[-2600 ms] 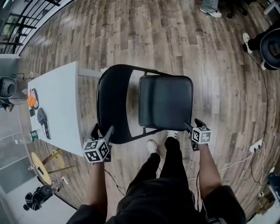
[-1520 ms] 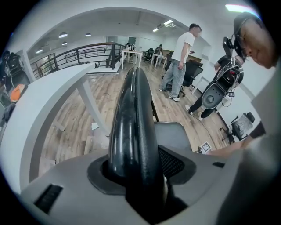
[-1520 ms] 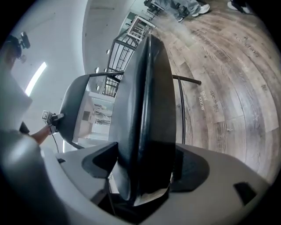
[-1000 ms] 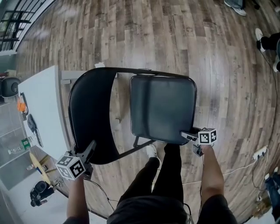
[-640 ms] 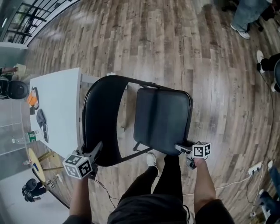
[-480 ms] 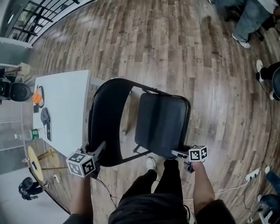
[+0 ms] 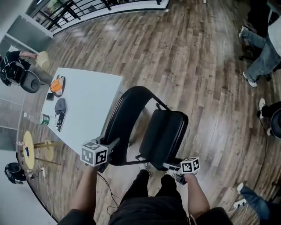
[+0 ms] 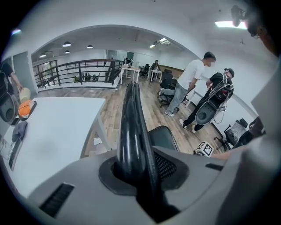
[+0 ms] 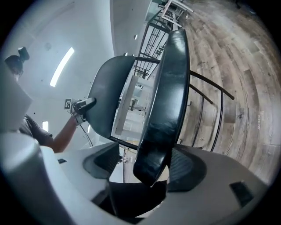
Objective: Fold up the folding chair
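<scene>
The black folding chair stands in front of me on the wood floor. Its curved backrest (image 7: 126,118) is on the left and its padded seat (image 7: 164,134) is tipped steeply up on the right. My left gripper (image 7: 110,146) has its jaws closing on the near rim of the backrest (image 8: 131,127), which fills the gap between the pads (image 8: 169,165). My right gripper (image 7: 170,166) has the seat's front edge (image 9: 169,88) between its jaws. One pad (image 9: 186,169) touches the seat; the other stands off with a gap showing.
A white table (image 7: 88,110) stands close on the chair's left, with a cap (image 7: 60,105), an orange object (image 7: 57,84) and a bottle (image 7: 41,117) on it. My legs (image 7: 153,193) are just behind the chair. People (image 7: 263,57) stand at right; a railing (image 7: 88,6) lies beyond.
Both grippers have risen with the chair. The seat has swung up toward the backrest and now looks much narrower. The camera has tipped forward, showing more of the room.
</scene>
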The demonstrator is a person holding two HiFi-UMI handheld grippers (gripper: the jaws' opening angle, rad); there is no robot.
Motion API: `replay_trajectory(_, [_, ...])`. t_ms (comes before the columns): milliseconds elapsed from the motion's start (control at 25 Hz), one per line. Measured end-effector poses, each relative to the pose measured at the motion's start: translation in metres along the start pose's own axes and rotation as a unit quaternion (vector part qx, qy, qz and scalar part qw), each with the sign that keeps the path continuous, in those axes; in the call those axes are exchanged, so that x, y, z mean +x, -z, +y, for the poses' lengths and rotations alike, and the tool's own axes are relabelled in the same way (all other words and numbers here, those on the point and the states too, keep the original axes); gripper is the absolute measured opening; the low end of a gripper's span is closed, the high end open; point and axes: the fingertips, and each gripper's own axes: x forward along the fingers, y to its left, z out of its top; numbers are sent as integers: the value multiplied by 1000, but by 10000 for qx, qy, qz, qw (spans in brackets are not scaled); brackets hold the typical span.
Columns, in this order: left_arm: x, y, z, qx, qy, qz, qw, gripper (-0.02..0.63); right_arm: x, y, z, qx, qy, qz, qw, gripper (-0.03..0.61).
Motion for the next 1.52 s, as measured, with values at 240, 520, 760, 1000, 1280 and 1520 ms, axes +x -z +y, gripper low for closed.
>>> replay_trajectory(240, [-28, -4, 32, -49, 115, -55, 9999, 75, 59, -21, 58, -371, -99, 172, 9991, 347])
replay_trajectory(520, [-50, -2, 61, -56, 124, -37, 9999, 72, 131, -45, 114, -569, -72, 91, 9983, 344])
replay_trajectory(760, [-69, -12, 92, 1, -25, -103, 9999, 72, 192, -67, 141, -852, 99, 127, 9962, 316])
replay_trajectory(1000, [-79, -1, 125, -90, 82, -51, 9999, 72, 249, -80, 166, -554, 158, -164, 9982, 299])
replay_trajectory(1280, [-90, -3, 145, -51, -32, -47, 10000, 72, 312, -98, 186, -477, 139, -203, 9986, 299])
replay_trajectory(1520, [-93, 0, 165, -55, -28, -56, 10000, 71, 342, -105, 190, -519, 245, -305, 9979, 299])
